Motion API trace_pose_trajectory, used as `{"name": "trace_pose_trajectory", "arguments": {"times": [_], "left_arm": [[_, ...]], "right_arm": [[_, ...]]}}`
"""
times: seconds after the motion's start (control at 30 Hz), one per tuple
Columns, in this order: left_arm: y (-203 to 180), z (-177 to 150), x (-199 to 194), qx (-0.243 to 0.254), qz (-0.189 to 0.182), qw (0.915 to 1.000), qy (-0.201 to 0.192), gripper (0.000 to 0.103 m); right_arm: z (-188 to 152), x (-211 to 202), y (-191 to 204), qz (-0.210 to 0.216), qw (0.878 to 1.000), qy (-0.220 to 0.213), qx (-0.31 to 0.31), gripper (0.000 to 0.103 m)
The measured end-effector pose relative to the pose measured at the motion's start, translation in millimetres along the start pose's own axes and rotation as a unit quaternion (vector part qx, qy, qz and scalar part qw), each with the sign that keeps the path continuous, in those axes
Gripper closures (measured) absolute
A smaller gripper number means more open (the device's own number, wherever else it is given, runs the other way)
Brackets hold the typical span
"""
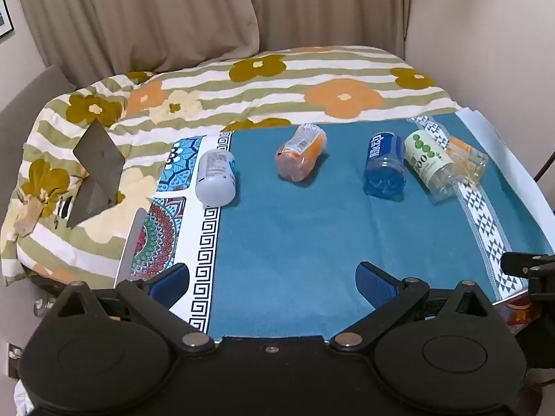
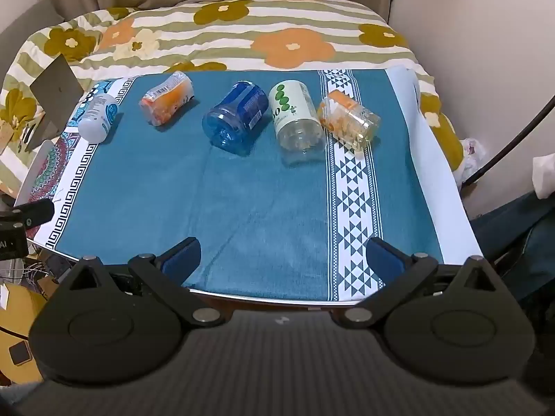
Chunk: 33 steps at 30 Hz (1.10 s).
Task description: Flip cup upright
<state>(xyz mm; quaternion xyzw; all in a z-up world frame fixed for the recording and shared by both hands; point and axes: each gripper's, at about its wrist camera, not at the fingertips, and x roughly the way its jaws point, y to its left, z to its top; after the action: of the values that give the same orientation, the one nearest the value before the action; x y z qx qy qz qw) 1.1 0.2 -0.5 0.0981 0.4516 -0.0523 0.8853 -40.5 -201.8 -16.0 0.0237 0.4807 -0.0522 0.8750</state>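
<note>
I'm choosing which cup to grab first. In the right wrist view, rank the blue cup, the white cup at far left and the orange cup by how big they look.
1. blue cup, clearly largest.
2. orange cup and white cup look alike; I won't rank them.

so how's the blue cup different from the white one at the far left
The blue cup is see-through, tinted plastic; the white cup is opaque. The blue cup lies mid-row on the teal cloth; the white cup lies at the cloth's patterned left border. In the right wrist view the blue cup looks wider. Both lie on their sides, untouched, and both grippers, left and right, are open and empty.
</note>
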Motion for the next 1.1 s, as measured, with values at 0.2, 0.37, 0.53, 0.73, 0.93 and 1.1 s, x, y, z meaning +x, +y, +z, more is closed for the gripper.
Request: {"name": "trace_pose_trajectory", "arguments": {"times": [0.2, 0.37, 0.53, 0.73, 0.93, 1.1], "left_arm": [[10, 7, -6, -0.003, -0.009, 0.9999, -0.015, 0.000], [4, 4, -4, 0.000, 0.003, 0.9998, -0.022, 0.000], [5, 6, -2, -0.001, 0.004, 0.9998, -0.019, 0.000], [6, 6, -1, -0.003, 0.001, 0.9998, -0.018, 0.000], [7, 7, 0, -0.004, 0.002, 0.9999, -0.016, 0.000], [7, 8, -1, -0.004, 0.001, 0.9999, -0.016, 0.000]], "right_arm": [[1, 0, 1, 0.005, 1.000, 0.002, 0.003, 0.000], [4, 1, 2, 0.007, 1.000, -0.001, 0.003, 0.000], [3, -1, 4, 0.007, 1.000, -0.002, 0.007, 0.000], [5, -2, 5, 0.005, 1.000, -0.002, 0.008, 0.000], [6, -1, 7, 0.006, 1.000, -0.001, 0.008, 0.000], [6, -1, 8, 0.006, 1.000, -0.001, 0.008, 0.000]]}}
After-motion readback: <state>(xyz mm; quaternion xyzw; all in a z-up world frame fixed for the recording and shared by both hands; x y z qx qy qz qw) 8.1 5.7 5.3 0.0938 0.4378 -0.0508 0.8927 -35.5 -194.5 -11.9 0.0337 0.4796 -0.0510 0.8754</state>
